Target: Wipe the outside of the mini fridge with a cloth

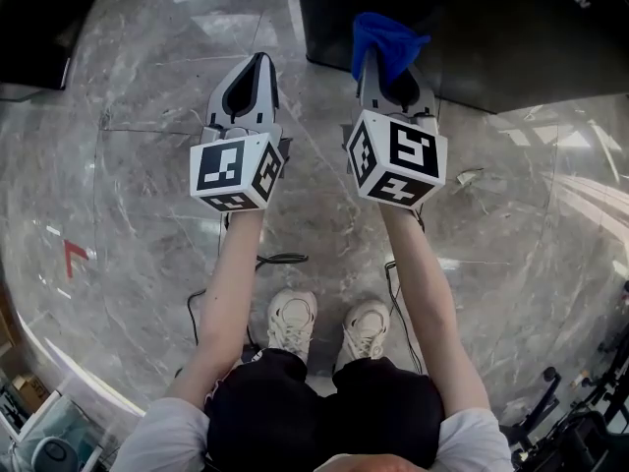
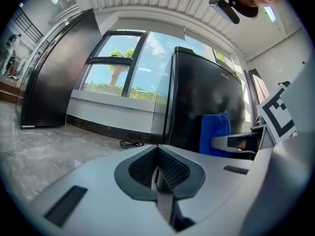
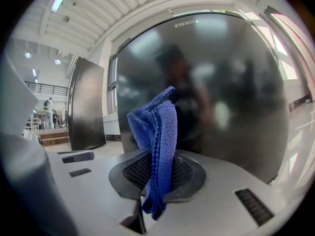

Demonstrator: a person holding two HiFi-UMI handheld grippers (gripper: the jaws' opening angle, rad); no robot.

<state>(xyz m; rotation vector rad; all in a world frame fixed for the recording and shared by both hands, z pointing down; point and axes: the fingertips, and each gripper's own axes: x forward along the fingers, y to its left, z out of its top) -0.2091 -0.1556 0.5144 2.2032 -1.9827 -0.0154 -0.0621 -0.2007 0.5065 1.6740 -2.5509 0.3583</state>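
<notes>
A black mini fridge (image 1: 472,28) stands on the floor ahead; its glossy door (image 3: 206,82) fills the right gripper view and its side (image 2: 206,102) shows in the left gripper view. My right gripper (image 1: 378,62) is shut on a folded blue cloth (image 1: 386,42), which sticks up from between its jaws (image 3: 156,146) just short of the fridge front. The cloth (image 2: 215,132) also shows at the right of the left gripper view. My left gripper (image 1: 257,67) is shut with nothing in it, held left of the fridge over the floor.
Grey marble floor (image 1: 147,87) lies all round. A taller black cabinet (image 2: 54,77) stands off to the left, with a second dark unit (image 1: 39,18) at the far left. A black cable (image 2: 130,142) lies by the window wall. Cables (image 1: 280,260) trail near the person's shoes.
</notes>
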